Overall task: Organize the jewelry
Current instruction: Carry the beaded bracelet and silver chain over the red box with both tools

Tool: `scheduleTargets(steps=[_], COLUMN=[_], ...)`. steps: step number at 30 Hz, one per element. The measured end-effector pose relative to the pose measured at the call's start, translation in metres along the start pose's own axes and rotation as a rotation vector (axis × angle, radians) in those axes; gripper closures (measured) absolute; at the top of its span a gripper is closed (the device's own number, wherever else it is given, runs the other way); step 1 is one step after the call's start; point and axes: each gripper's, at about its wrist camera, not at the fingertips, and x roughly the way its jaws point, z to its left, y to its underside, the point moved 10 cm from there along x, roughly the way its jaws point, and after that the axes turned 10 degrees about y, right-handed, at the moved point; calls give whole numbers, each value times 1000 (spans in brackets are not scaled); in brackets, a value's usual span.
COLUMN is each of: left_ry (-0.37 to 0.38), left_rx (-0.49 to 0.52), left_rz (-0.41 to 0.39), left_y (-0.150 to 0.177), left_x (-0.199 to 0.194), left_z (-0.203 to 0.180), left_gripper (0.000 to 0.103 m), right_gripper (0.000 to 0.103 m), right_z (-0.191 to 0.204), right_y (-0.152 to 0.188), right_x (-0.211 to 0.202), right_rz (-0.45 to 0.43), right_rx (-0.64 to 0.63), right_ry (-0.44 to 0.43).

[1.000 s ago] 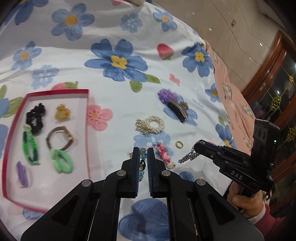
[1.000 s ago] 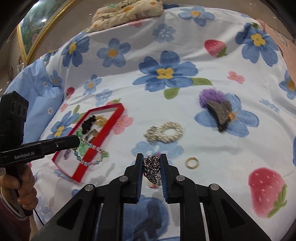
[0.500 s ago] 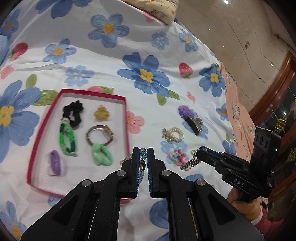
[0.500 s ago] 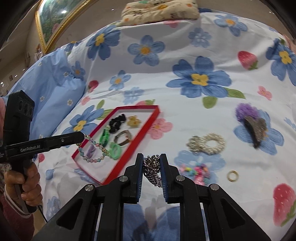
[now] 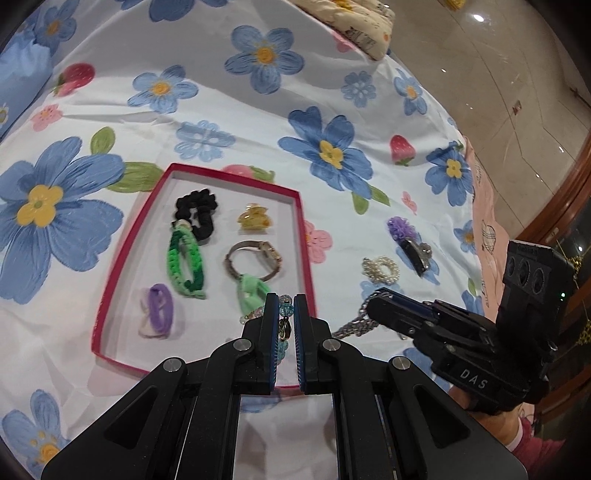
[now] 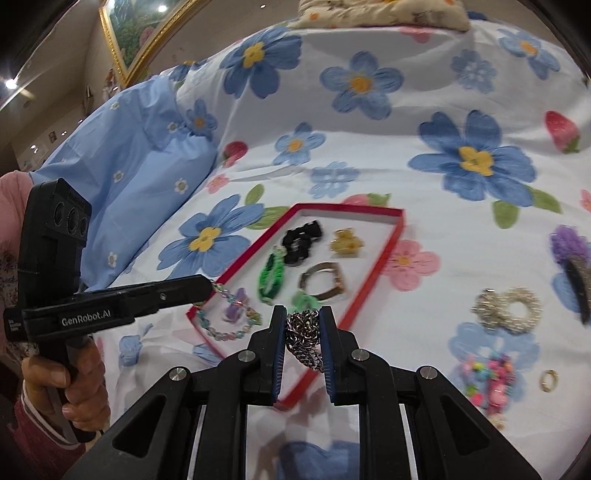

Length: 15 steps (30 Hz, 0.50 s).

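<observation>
A red-rimmed tray point(image 5: 306, 258) point(image 6: 391, 243) lies on the floral sheet and holds a black scrunchie point(image 5: 195, 214), green braided band point(image 5: 184, 262), purple tie point(image 5: 157, 310), yellow clip point(image 5: 253, 219), watch point(image 5: 255, 258) and mint tie point(image 5: 249, 293). My left gripper point(image 5: 285, 308) is shut on a pastel beaded bracelet point(image 6: 229, 317) above the tray's near right corner. My right gripper point(image 6: 303, 317) is shut on a silver chain point(image 6: 304, 338) point(image 5: 354, 325) just right of the tray's near edge.
On the sheet right of the tray lie a pearl bracelet point(image 6: 506, 308), a purple-and-black hair clip point(image 5: 410, 240), a colourful bead bracelet point(image 6: 487, 380) and a gold ring point(image 6: 549, 380). A blue pillow point(image 6: 140, 158) lies left, a folded blanket point(image 6: 384, 14) at the far edge.
Both grippers have moved left from the loose jewelry toward the tray, still carrying the beaded bracelet and the chain. The tray now sits closer in both views.
</observation>
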Motion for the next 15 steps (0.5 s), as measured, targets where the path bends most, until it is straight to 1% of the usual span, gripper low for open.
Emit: scheduleTargets(steps=[7,11,15], left_ry=[-26,-46,-72], left_rx=[-61,-89,-110], left_rz=[14,30,44], left_y=[9,16,22], left_x=[4,9,12], left_z=[35,53,72], left_gripper=[97,97,96], right_gripper=[85,85,85], right_z=[33,41,41], right_y=[4,10,17], right_x=[32,53,72], right_rz=[46,80,116], right_rx=[-50,-64,-62], right_ry=[-34,-42,-44])
